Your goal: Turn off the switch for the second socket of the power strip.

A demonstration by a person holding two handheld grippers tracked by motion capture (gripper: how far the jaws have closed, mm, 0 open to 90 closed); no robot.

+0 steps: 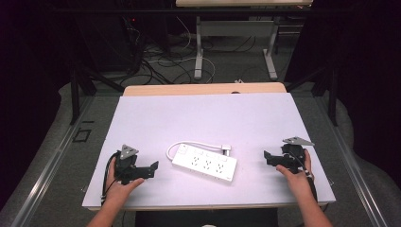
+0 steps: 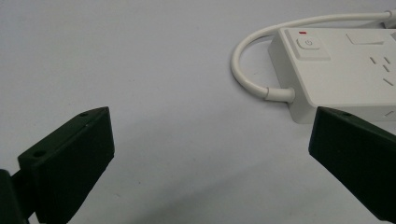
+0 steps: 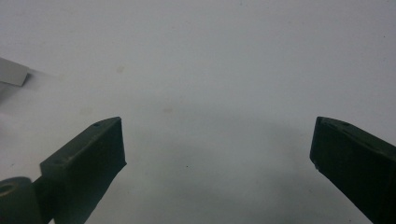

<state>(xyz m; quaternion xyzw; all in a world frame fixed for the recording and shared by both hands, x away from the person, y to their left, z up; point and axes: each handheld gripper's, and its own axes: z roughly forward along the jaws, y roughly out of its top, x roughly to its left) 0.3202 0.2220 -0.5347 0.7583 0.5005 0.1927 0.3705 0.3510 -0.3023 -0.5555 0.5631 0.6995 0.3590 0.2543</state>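
One white plastic power strip (image 1: 204,164) with its looping white cable (image 2: 247,74) is lying on the white table (image 1: 208,118), between two black grippers. The left gripper (image 1: 150,169) is sitting just beside its switch end, jaws gaping wide. The right gripper (image 1: 267,157) is resting near the other end, jaws equally wide, gripping nothing.

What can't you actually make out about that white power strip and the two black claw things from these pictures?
- Power strip: in the left gripper view its far end is cut off by the right edge; its near corner sits behind the right jaw.
- Plug: too small in the high view to count its pins.
- Power button with a red mark beside it: whether it is on cannot be told.
- Right gripper: a hand hides its rear.
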